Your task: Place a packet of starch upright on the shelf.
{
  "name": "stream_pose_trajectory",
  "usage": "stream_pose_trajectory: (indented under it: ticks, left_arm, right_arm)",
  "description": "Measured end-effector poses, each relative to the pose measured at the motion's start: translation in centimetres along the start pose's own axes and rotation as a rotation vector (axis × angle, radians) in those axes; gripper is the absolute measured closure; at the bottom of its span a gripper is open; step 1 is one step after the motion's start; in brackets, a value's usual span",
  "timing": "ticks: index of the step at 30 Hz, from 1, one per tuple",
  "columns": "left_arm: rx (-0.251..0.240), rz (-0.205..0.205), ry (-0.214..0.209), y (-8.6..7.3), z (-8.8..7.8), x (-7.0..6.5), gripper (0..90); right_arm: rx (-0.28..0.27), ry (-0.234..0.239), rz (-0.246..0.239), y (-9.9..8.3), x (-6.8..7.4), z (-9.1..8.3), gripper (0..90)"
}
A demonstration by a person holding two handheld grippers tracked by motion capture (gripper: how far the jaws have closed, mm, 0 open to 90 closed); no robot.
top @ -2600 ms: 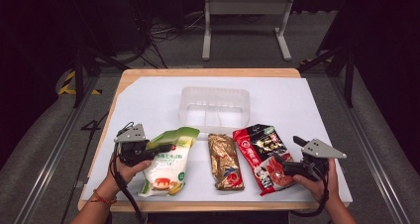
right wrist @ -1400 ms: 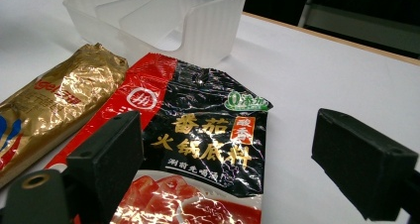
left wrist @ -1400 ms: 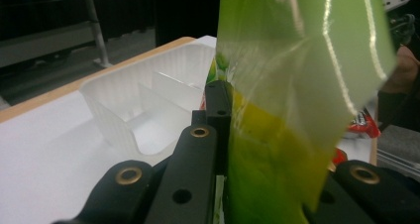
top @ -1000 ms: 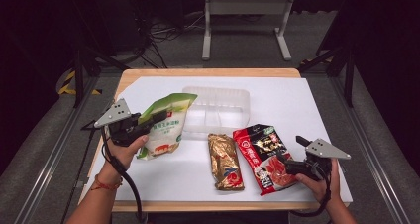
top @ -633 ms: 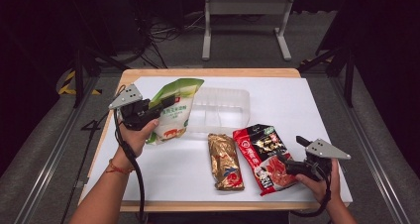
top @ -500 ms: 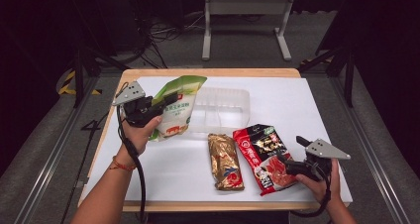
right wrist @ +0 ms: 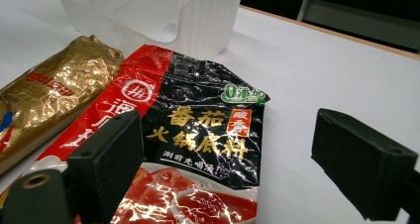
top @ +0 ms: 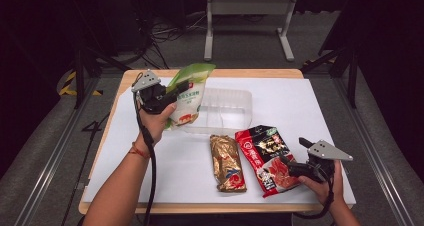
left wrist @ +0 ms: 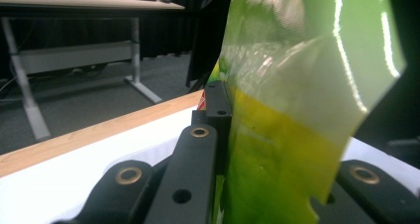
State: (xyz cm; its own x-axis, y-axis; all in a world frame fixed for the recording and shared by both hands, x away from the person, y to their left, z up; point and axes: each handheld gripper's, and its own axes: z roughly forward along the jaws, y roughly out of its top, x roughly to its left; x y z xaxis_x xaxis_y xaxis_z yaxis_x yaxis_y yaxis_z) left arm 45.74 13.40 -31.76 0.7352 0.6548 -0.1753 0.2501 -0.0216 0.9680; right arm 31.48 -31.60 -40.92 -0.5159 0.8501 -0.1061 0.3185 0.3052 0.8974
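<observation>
Green-and-white pouch (top: 186, 98) hangs clamped in the left gripper (top: 172, 92), raised at the clear tray's (top: 235, 97) left end, long axis steeply tilted, green top rearward. Right gripper (top: 292, 167) rests wide open over the red packet (top: 263, 153).

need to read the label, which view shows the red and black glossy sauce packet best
The right gripper view: the red and black glossy sauce packet lies close, its print sharp. The high view shows it whole but small.
</observation>
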Motion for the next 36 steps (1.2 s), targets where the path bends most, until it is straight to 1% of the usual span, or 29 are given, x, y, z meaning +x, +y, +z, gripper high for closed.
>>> stream_pose_trajectory:
  ticks: [1,4,5,6,8,9,11,12,13,14,15,16,17,18,22,25,26,29,31,32,33,34,36]
  left_arm:
    - [-0.001,-0.001,0.001,0.0,0.3,0.1,90.0]
    - [0.002,0.002,0.021,0.0,1.0,0.0,90.0]
    - [0.002,0.0,0.036,0.0,1.3,-0.1,90.0]
    - [0.005,0.004,0.043,0.1,1.5,-0.1,90.0]
    - [0.006,-0.003,0.058,0.0,2.2,0.1,90.0]
    - [0.006,-0.004,0.075,0.0,2.4,0.1,90.0]
    - [0.005,-0.002,0.082,0.0,3.0,0.3,90.0]
    - [0.004,-0.01,0.087,0.0,3.3,0.4,90.0]
    - [0.006,-0.01,0.095,0.0,3.6,0.4,90.0]
    - [0.012,-0.004,0.101,0.1,3.9,0.4,90.0]
    - [0.017,0.01,0.118,0.1,4.2,0.3,90.0]
    - [0.022,0.036,0.139,0.1,4.7,0.2,90.0]
    - [0.02,0.033,0.14,0.1,5.1,0.2,90.0]
    - [0.02,0.033,0.14,0.1,5.1,0.2,90.0]
    - [0.019,0.033,0.159,0.0,6.2,0.1,90.0]
    - [0.02,0.042,0.181,-0.1,6.9,0.1,90.0]
    - [0.02,0.047,0.199,-0.1,7.2,0.2,90.0]
    - [0.024,0.051,0.21,0.2,7.4,0.4,90.0]
    - [0.027,0.074,0.239,0.5,7.3,0.5,90.0]
    - [0.027,0.074,0.239,0.5,7.3,0.5,90.0]
    - [0.026,0.082,0.252,0.5,7.3,0.5,90.0]
    - [0.034,0.1,0.269,0.6,7.4,0.5,90.0]
    - [0.036,0.093,0.272,0.6,7.5,0.7,90.0]
  right_arm:
    - [0.001,0.001,-0.001,0.0,0.0,0.0,13.5]
    - [0.002,0.001,-0.003,0.0,0.0,0.0,13.5]
    - [0.003,0.0,-0.001,-0.1,0.0,0.0,13.5]
    - [0.005,0.002,-0.001,-0.1,-0.1,0.0,13.5]
    - [0.005,0.003,-0.002,-0.1,0.0,0.0,13.5]
    - [0.006,0.006,-0.003,-0.1,0.0,0.0,13.5]
    - [0.005,0.009,-0.005,-0.1,0.0,0.0,13.6]
    - [0.003,0.01,-0.008,-0.1,0.0,0.0,13.6]
    - [0.004,0.01,-0.009,-0.1,0.0,0.0,13.5]
    - [0.004,0.01,-0.009,-0.1,0.0,0.0,13.5]
    - [0.004,0.008,-0.007,-0.1,0.0,-0.1,13.5]
    - [0.004,0.009,-0.006,-0.1,0.0,-0.1,13.5]
    - [0.005,0.01,-0.006,-0.1,0.0,-0.1,13.5]
    - [0.005,0.01,-0.006,-0.1,0.0,-0.1,13.5]
    - [0.012,0.019,-0.01,-0.2,0.0,0.0,13.6]
    - [0.011,0.021,-0.012,-0.2,0.0,0.0,13.6]
    - [0.011,0.021,-0.011,-0.2,0.0,0.0,13.6]
    - [0.013,0.021,-0.01,-0.2,0.0,0.0,13.6]
    - [0.016,0.023,-0.01,-0.3,0.0,0.0,13.6]
    - [0.016,0.023,-0.01,-0.3,0.0,0.0,13.6]
    - [0.018,0.024,-0.011,-0.3,0.0,0.0,13.7]
    - [0.019,0.024,-0.011,-0.3,0.1,0.0,13.6]
    - [0.02,0.027,-0.015,-0.3,0.1,0.1,13.7]
